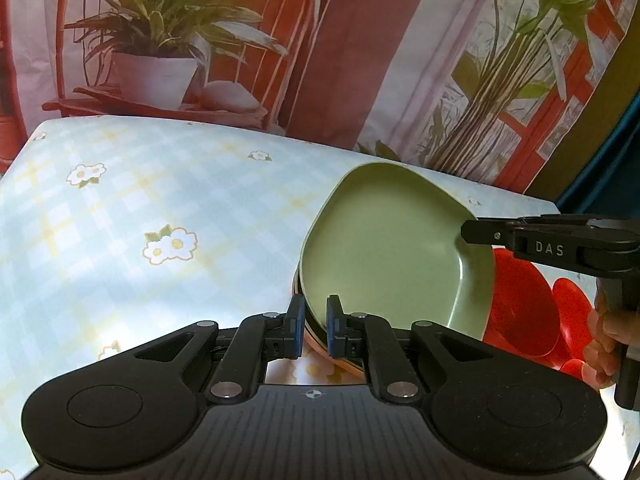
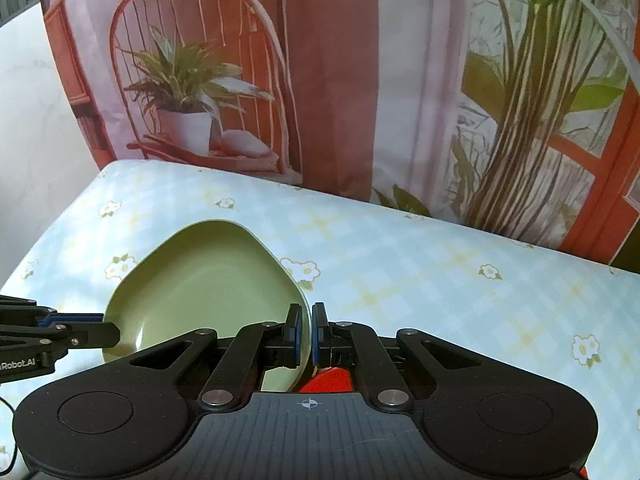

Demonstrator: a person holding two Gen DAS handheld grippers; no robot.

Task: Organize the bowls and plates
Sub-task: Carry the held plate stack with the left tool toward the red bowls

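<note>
A green plate (image 1: pixel 384 248) with rounded corners is held above the table, tilted, and also shows in the right wrist view (image 2: pixel 200 284). My left gripper (image 1: pixel 316 326) is shut on the near rim of the plate stack, where a darker rim and a pale plate edge (image 1: pixel 320 344) show under the green one. My right gripper (image 2: pixel 306 334) is shut on the green plate's right rim; it shows from the side in the left wrist view (image 1: pixel 472 232). Red bowls (image 1: pixel 528 308) sit below it, partly hidden, and show as a red patch (image 2: pixel 332 380) under the right gripper.
The table (image 1: pixel 160 208) has a pale blue checked cloth with daisy prints (image 2: pixel 440 280). A printed backdrop of plants and a red chair (image 2: pixel 320 80) hangs behind its far edge. A white wall (image 2: pixel 32 120) stands at the left.
</note>
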